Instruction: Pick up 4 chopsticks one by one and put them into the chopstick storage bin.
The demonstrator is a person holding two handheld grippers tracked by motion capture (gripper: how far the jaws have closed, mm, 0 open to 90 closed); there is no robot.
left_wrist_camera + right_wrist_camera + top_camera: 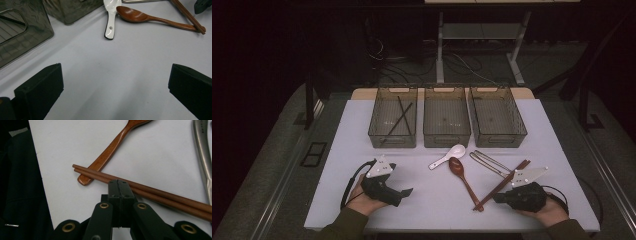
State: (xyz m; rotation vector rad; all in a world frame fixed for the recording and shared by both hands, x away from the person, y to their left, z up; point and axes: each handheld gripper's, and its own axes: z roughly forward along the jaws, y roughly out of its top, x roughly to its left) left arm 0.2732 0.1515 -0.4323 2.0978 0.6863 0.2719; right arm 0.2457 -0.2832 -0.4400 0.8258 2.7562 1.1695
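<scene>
High view: the left gripper rests on the bench in the person's left hand, with nothing between its jaws. The right gripper lies in the right hand, its tip just beside the near end of the brown chopsticks, which run away from it up toward the right-hand bin. Left of that gripper the wooden spoon lies with its handle end under the chopsticks; beyond it are the white spoon and the metal tongs. The left bin holds dark chopsticks; the middle bin sits between the two.

Left gripper view: the jaws stand wide apart over bare bench. Ahead lie the white spoon and, to its right, the wooden spoon, its handle crossed by the chopsticks.

Right gripper view: the right gripper has its jaws pressed together, empty. The chopsticks lie just past the tip, crossing over the wooden spoon's handle; whether they touch the tip I cannot tell. The tongs lie far right.
</scene>
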